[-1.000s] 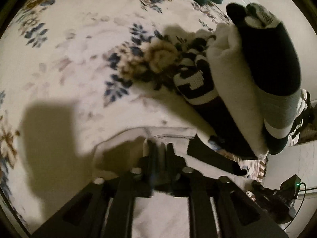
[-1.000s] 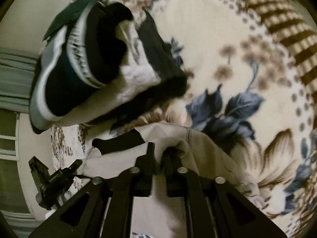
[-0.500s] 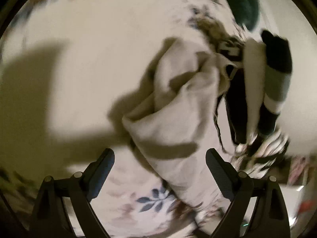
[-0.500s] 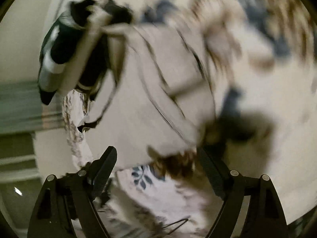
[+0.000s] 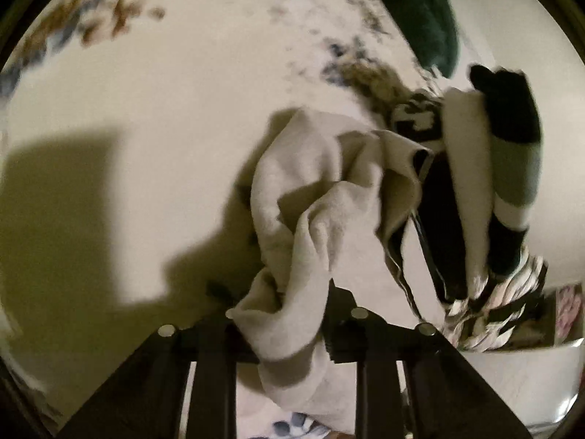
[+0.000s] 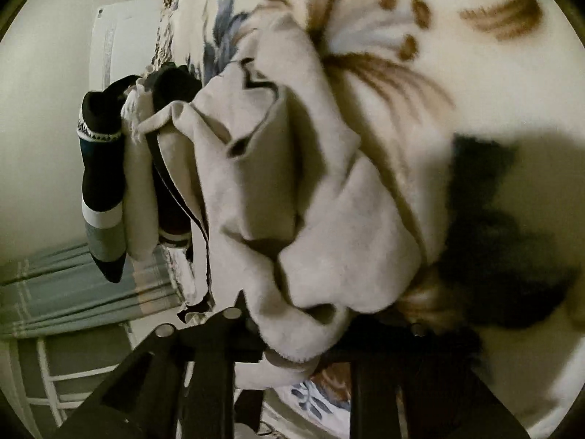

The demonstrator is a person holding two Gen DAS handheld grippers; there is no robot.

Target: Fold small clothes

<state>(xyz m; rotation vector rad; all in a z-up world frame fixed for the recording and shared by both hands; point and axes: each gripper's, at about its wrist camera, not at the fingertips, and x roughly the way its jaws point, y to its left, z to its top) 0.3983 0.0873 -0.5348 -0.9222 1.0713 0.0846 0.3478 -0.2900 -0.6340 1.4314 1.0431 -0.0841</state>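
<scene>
A crumpled beige garment (image 5: 321,197) with dark trim lies bunched on the floral blanket (image 5: 164,91). My left gripper (image 5: 289,314) has its jaws closing, with a thick fold of the near edge squeezed between them. In the right wrist view the same beige garment (image 6: 310,183) fills the middle. My right gripper (image 6: 296,333) has its jaws closing too, pinching a rolled hem at another spot on the edge. Most of each finger is hidden by cloth.
A stack of folded clothes (image 5: 512,153) in black, grey and white sits right beside the garment, also seen as folded clothes (image 6: 102,183) at the left. A dark green item (image 5: 420,11) lies farther back. The blanket edge, a curtain (image 6: 73,285) and white rails are at lower left.
Both grippers let the garment go and stood wide open over it half a second ago. They have since dropped closer and closed on folds of its near edge.
</scene>
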